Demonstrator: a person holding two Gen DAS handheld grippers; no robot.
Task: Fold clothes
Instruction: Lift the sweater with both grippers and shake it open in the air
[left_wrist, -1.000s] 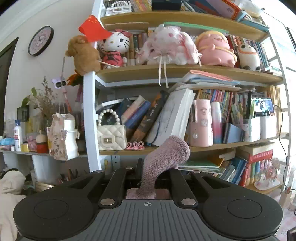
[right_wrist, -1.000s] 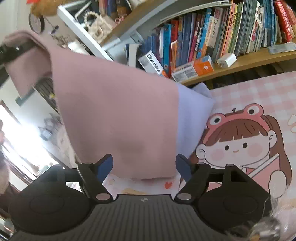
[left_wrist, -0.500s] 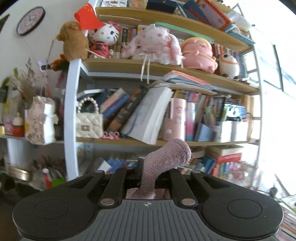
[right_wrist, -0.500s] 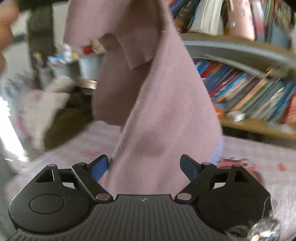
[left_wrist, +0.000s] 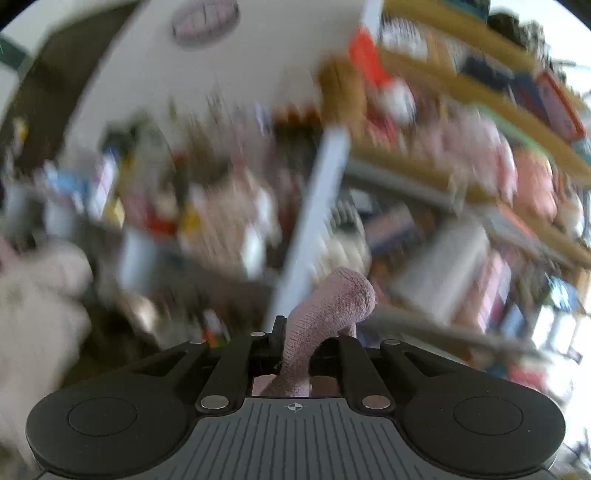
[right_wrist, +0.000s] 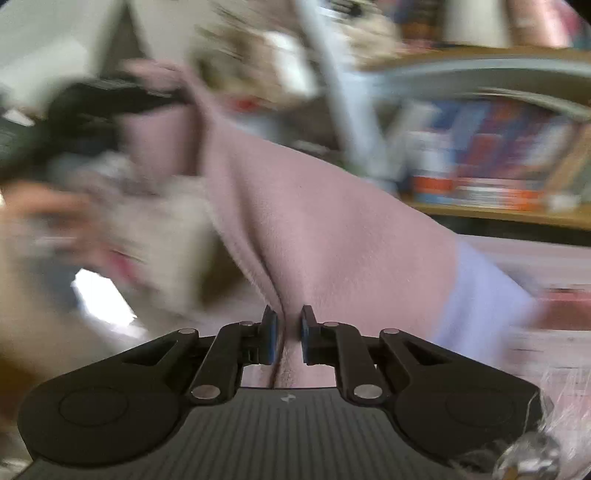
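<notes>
Right wrist view shows the right gripper (right_wrist: 285, 334) with its jaws just closed, drawn close together with a fold of the pink cloth (right_wrist: 332, 236) pinched between the blue pads (right_wrist: 271, 338). From this pinch the cloth goes up and to the left, across the middle of the picture, to the left gripper (right_wrist: 110, 99), which is seen as a dark blurred shape high on the left and holds the other end of the cloth. On the right side of the pink cloth there is a pale lilac part (right_wrist: 480, 295), lower and to the right of the jaws. Behind the cloth a shelf with books (right_wrist: 498, 162) is seen on the right, much blurred. Beside the dark shape on the left a hand (right_wrist: 33, 206) is blurred too. In the left wrist view the left gripper (left_wrist: 295, 354) has its jaws pressed together on a bunch of the same pink cloth (left_wrist: 325, 306); the bunch stands up between the fingers and bends to the right at its top. Everything ahead of this gripper is smeared: a white post (left_wrist: 314, 221) of the shelves stands just behind the bunch, the shelves with soft toys (left_wrist: 480, 147) are to the right, and a round clock (left_wrist: 205, 18) hangs on the wall above left.
</notes>
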